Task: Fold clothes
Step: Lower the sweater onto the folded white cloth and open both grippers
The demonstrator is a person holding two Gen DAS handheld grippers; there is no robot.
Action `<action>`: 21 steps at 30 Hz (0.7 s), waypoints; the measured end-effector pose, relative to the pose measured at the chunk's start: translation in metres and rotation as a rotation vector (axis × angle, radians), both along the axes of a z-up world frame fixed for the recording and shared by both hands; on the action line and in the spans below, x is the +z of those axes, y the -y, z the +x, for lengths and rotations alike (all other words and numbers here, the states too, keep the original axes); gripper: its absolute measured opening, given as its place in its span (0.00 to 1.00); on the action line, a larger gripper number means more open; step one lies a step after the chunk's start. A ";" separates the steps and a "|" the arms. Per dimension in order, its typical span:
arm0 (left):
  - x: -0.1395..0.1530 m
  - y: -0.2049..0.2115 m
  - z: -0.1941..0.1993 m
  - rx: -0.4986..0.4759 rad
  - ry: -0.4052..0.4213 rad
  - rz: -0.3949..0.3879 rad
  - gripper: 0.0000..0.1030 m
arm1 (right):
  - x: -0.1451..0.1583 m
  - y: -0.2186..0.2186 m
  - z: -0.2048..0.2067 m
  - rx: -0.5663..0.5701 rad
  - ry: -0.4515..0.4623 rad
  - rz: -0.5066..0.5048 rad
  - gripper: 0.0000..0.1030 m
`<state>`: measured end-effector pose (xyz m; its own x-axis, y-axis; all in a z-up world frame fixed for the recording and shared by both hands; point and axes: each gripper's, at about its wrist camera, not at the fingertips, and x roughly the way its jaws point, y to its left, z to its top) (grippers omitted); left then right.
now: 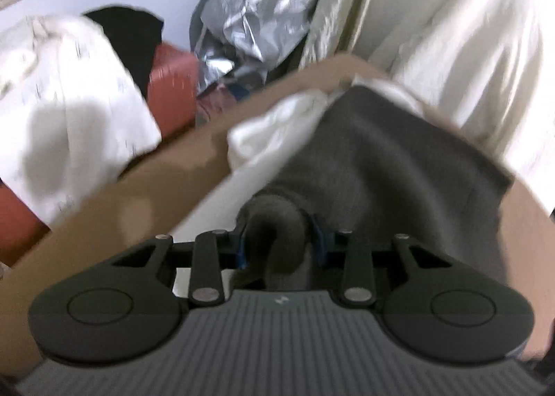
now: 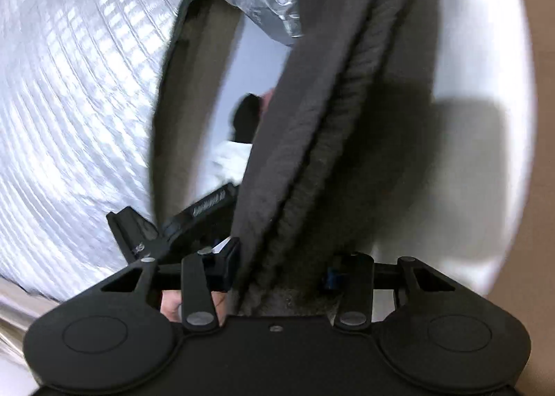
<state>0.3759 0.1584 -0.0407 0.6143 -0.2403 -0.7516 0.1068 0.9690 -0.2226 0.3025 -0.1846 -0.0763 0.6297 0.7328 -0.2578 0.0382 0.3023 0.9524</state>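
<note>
A dark grey knit garment [image 1: 388,153] lies spread over a brown table [image 1: 173,170], partly on top of a white cloth [image 1: 277,121]. My left gripper [image 1: 281,246] is shut on a bunched fold of the grey garment near the table's edge. In the right wrist view the same grey garment [image 2: 333,118] hangs stretched upward with a ribbed hem showing. My right gripper [image 2: 281,271] is shut on its lower edge and holds it lifted. The other gripper's black body [image 2: 194,219] shows to the left behind the cloth.
A silver foil bag [image 1: 249,7] leans at the back; it fills the left of the right wrist view [image 2: 69,118]. A white bundle [image 1: 59,101] rests on a red seat [image 1: 173,87] at the left. White cushions [image 1: 468,49] stand at the right.
</note>
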 end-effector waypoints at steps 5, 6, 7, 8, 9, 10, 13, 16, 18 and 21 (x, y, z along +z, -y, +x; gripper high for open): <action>0.001 0.025 -0.022 -0.026 -0.011 0.393 0.38 | 0.012 -0.031 -0.007 0.075 0.052 -0.440 0.59; -0.003 0.032 -0.033 -0.034 0.000 0.450 0.39 | 0.008 -0.037 -0.012 0.096 0.058 -0.526 0.61; -0.003 0.037 -0.046 -0.038 0.029 0.453 0.40 | 0.004 -0.039 -0.020 0.107 0.081 -0.581 0.62; -0.003 0.041 -0.059 -0.041 0.064 0.431 0.41 | 0.002 -0.037 -0.030 0.105 0.123 -0.601 0.62; -0.002 0.044 -0.070 -0.046 0.097 0.399 0.42 | 0.003 -0.034 -0.039 0.096 0.167 -0.615 0.64; 0.000 0.047 -0.080 -0.053 0.127 0.350 0.43 | 0.006 -0.031 -0.044 0.085 0.201 -0.620 0.65; -0.004 0.059 -0.098 -0.094 0.180 0.176 0.48 | 0.018 -0.012 -0.047 0.013 0.269 -0.625 0.65; -0.029 0.072 -0.100 -0.132 0.079 -0.020 0.49 | 0.026 0.019 -0.029 -0.099 0.273 -0.613 0.65; -0.053 0.082 -0.100 -0.116 0.024 -0.083 0.54 | 0.020 0.036 -0.003 -0.151 0.225 -0.599 0.65; -0.063 0.096 -0.112 -0.086 0.080 -0.039 0.56 | 0.003 0.053 0.045 -0.163 0.125 -0.612 0.65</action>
<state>0.2638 0.0622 -0.1036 0.6481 -0.3228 -0.6897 0.2082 0.9463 -0.2474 0.3478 -0.2373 -0.0736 0.7726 0.3693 -0.5164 0.0292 0.7918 0.6100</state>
